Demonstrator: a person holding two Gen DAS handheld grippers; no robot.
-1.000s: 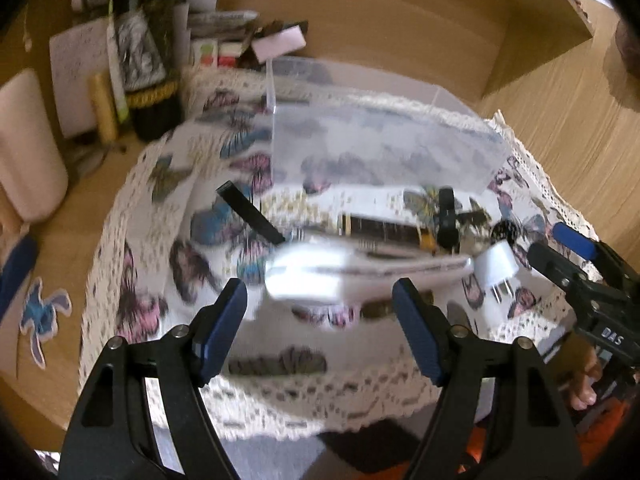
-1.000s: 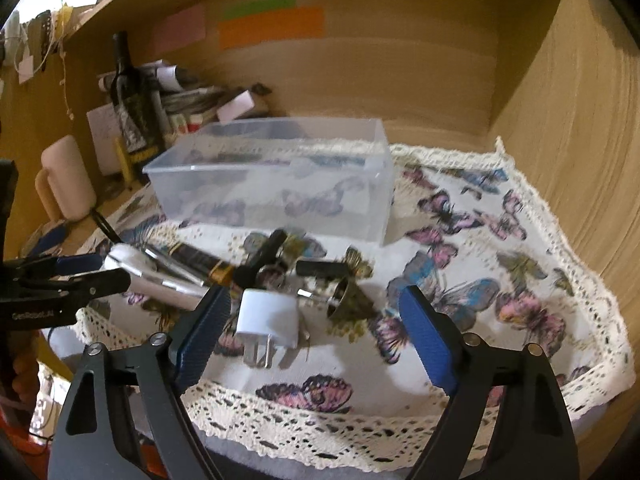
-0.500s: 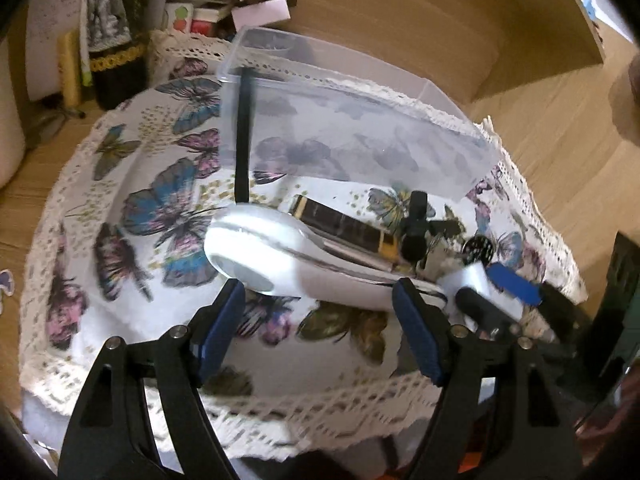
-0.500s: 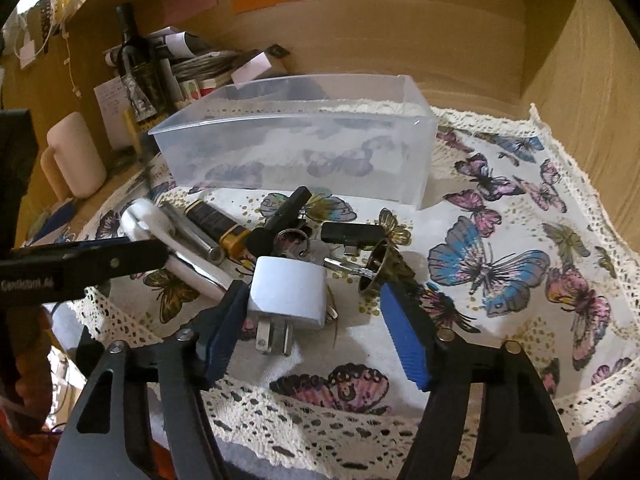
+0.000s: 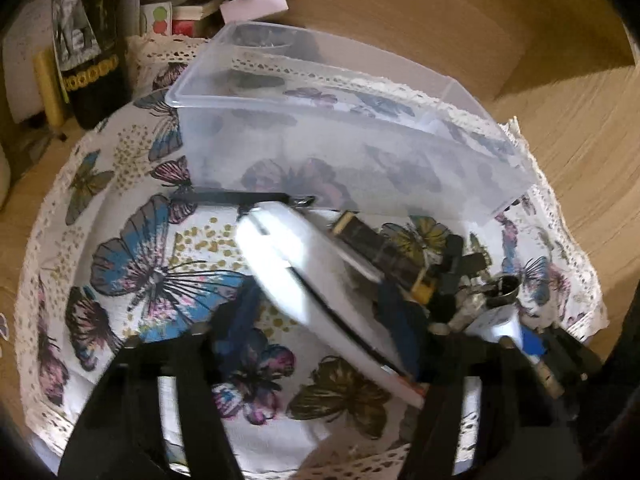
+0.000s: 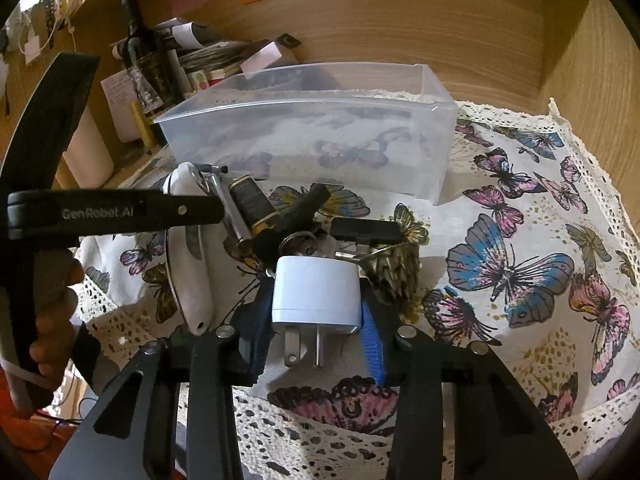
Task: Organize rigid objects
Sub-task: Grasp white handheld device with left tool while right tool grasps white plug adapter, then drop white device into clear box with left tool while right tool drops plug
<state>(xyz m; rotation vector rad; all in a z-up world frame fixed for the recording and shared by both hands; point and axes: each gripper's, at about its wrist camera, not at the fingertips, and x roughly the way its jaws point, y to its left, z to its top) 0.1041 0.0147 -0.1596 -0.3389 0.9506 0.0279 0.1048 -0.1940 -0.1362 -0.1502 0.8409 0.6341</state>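
My right gripper (image 6: 316, 320) is shut on a white plug adapter (image 6: 316, 292), its prongs pointing toward the camera. My left gripper (image 5: 320, 320) is open around a long white handled tool (image 5: 304, 280) lying on the butterfly cloth (image 5: 152, 276); it also shows in the right wrist view (image 6: 188, 248). A clear plastic box (image 6: 312, 136) stands behind the pile, also in the left wrist view (image 5: 352, 152). The pile holds a dark tube with a gold end (image 6: 252, 204), a black stick (image 6: 296, 212), a black clip (image 6: 366, 230) and a brass bell (image 6: 396, 264).
A dark bottle (image 6: 144, 60), papers and boxes (image 6: 216, 60) stand at the back left against the wooden wall (image 6: 400, 28). A pale cylinder (image 6: 88, 148) stands left of the cloth. The cloth's lace edge (image 6: 320, 432) hangs over the front edge.
My right gripper has moved forward and shut on the white adapter. My left gripper has moved in over the white handled tool, which now lies diagonally between its fingers.
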